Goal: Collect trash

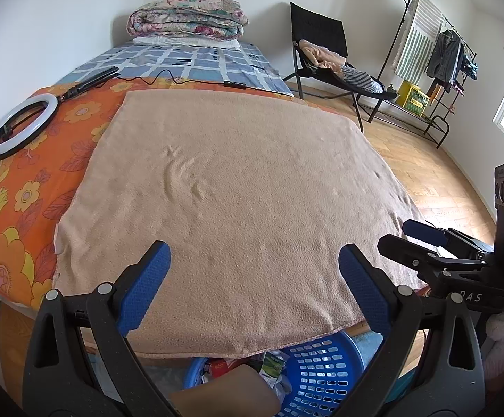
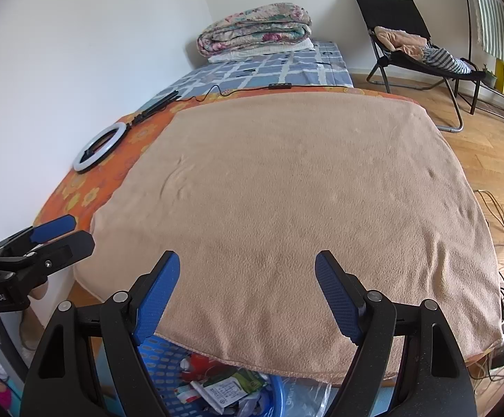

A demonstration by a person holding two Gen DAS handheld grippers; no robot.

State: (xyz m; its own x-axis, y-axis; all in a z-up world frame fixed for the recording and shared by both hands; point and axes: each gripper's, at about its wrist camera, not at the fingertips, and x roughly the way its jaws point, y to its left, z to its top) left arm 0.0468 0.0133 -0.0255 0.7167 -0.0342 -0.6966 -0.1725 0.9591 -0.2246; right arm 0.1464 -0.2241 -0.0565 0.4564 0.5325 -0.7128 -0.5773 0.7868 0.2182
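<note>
Both the left gripper (image 1: 253, 285) and right gripper (image 2: 246, 295) hover with jaws spread, pinching nothing, above the near edge of the tan blanket (image 1: 224, 201). At 6 o'clock, under that edge, the blue basket (image 1: 321, 365) holds the trash (image 2: 224, 389). Bare wooden floor (image 1: 425, 160) lies at 3 o'clock.

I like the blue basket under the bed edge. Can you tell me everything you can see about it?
The blue basket looks like plastic, with rows of small slots cut through its wall. It sits low at the near end of the bed, partly hidden under the hanging edge of the tan blanket. Inside it lie crumpled wrappers and packets, some green, white and red. Neither gripper touches it.
</note>
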